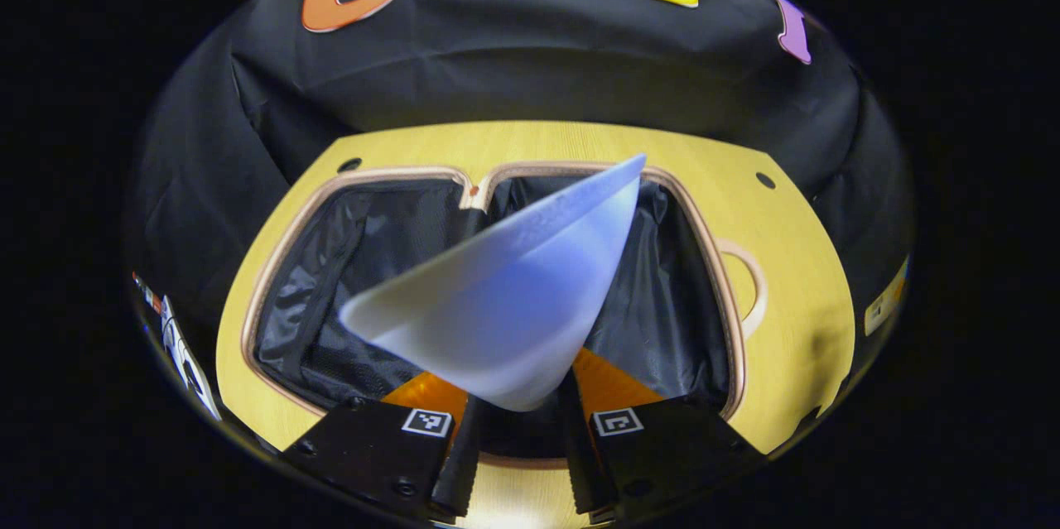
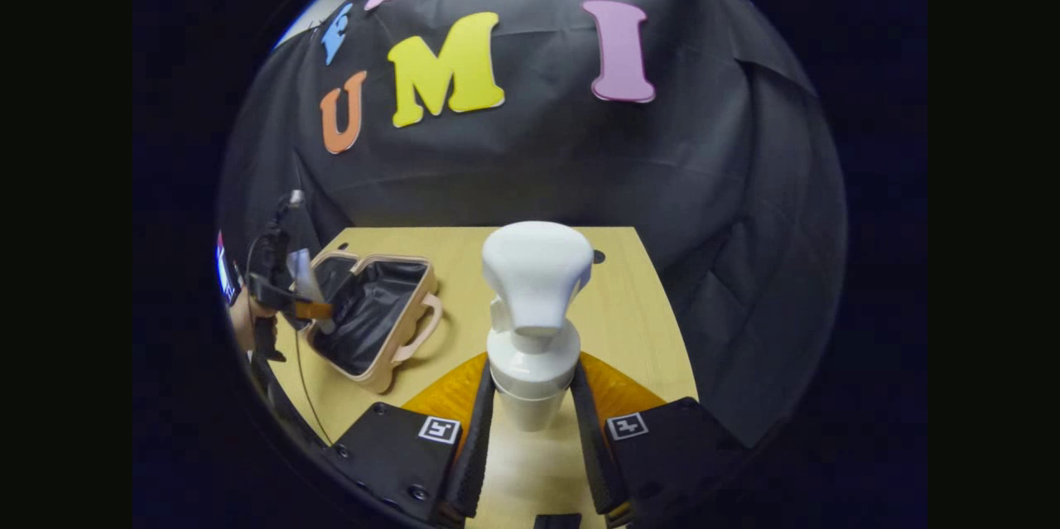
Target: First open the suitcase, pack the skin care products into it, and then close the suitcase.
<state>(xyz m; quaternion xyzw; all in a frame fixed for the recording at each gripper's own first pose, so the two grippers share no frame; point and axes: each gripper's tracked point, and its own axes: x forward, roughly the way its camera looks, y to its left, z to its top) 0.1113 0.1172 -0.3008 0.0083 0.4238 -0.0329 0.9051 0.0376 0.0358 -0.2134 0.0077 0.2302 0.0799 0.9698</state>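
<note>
The bench [image 2: 629,322] is pale wood with a black cloth wall [image 2: 580,165] rising straight behind its far edge. In the right gripper view a bare stretch of bench runs ahead of and to the right of the right hand-held gripper [image 2: 534,438], out to the far right corner; a small dark hole [image 2: 599,255] sits near the far edge.

One suitcase [image 1: 737,297] lies open and flat on the bench, directly beyond and below the left hand-held gripper [image 1: 517,430]. Its two black-lined halves lie side by side, with a tan rim running round both and a tan handle [image 1: 749,289] on the side to the right. Strips of bare bench frame the case on the left, far and right sides. In the right gripper view the same case [image 2: 373,318] sits well off to the left.

Two skin care products can be counted. The left hand-held gripper is clamped on the narrow end of one pale tube [image 1: 505,297], which fans out over the open case, tilted up toward the right. The right hand-held gripper is closed on one white pump bottle [image 2: 530,322], both fingers against its lower body, the bottle upright with its pump head above the fingertips.

To the far left in the right gripper view, a hand [image 2: 242,322] holds the left hand-held gripper above the near edge of the case.
</note>
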